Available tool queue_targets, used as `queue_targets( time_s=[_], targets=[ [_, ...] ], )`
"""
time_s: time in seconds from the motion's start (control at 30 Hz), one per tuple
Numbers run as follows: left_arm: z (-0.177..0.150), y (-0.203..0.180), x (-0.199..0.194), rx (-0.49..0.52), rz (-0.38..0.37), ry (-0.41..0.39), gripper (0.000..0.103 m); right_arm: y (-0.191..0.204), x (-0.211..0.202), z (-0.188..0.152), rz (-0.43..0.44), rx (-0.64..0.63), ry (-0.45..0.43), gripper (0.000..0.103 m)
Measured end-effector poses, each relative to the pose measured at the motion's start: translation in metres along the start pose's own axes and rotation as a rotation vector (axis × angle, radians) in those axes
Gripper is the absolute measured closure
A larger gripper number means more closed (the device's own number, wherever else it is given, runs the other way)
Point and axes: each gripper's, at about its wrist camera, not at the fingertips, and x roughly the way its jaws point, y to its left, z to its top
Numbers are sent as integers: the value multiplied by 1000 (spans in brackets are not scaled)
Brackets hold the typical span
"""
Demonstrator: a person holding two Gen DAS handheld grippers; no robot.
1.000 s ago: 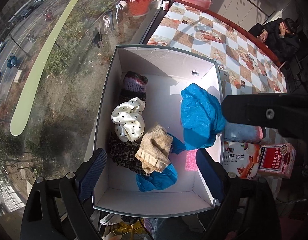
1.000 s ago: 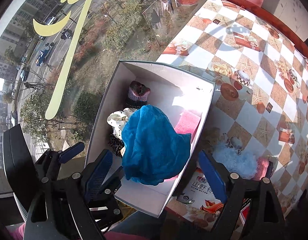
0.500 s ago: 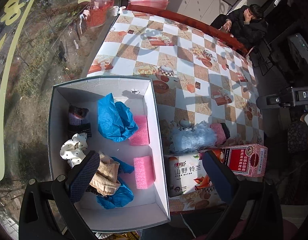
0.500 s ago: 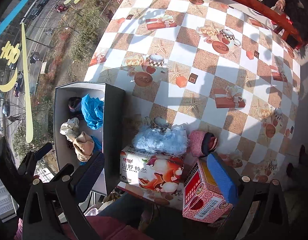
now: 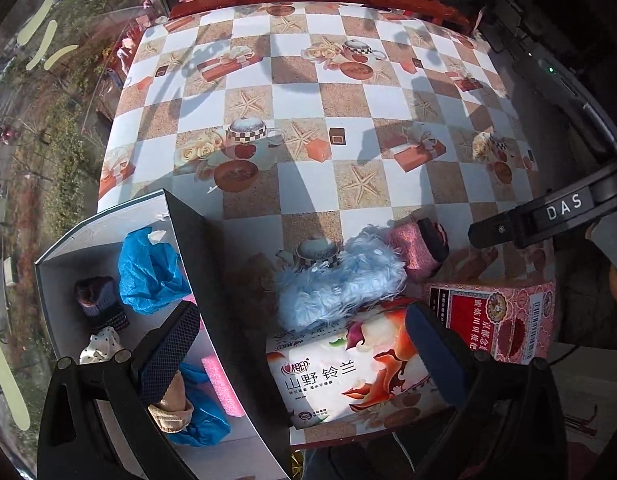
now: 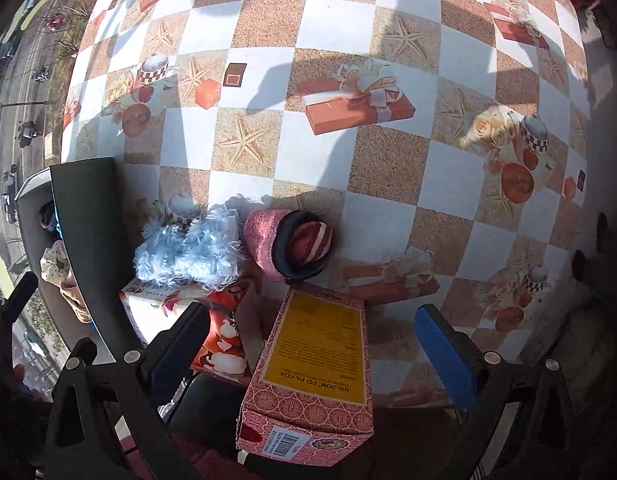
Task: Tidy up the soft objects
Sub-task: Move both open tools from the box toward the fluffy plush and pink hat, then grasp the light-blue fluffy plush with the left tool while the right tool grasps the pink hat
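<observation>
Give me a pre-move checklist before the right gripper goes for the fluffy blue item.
1. Right gripper open, holding nothing: ok.
2. Left gripper open, holding nothing: ok.
3. Fluffy blue item still outside the box: ok.
4. Nothing lying on top of it: ok.
5. Neighbours apart from it: not ok; it leans on the tissue pack, and the pink knit roll sits right beside it.
6. Free space in the box: ok.
</observation>
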Motion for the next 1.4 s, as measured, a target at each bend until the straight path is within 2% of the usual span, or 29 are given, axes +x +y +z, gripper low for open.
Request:
queue_targets(
  time_s=[0.47, 0.6, 0.77, 0.97, 1.1, 1.17, 1.23, 1.4],
  targets=[
    [9, -9, -1, 14, 30, 3, 0, -2, 6, 2, 27, -6, 8, 0],
    [10, -9, 5, 19, 22, 25, 0, 2, 10, 2, 20, -16, 16, 0],
    [16, -14, 33, 63, 27, 108, 0, 5, 36, 19, -29, -42, 70, 0],
    [22, -17, 53, 137, 58, 157, 0, 18, 87, 50, -62, -103, 180, 0],
    [27, -29, 77, 232, 99, 211, 0, 20, 119, 61, -150, -162, 267, 0],
    [30, -35, 90, 273, 92, 243, 0, 10, 124, 64, -170, -146, 265, 0],
    [34, -40, 104, 298, 60, 293, 0, -4, 122, 64, -133, -97, 246, 0],
    [37, -49, 144, 356, 36, 422, 0, -47, 103, 60, -176, -17, 143, 0]
  ],
)
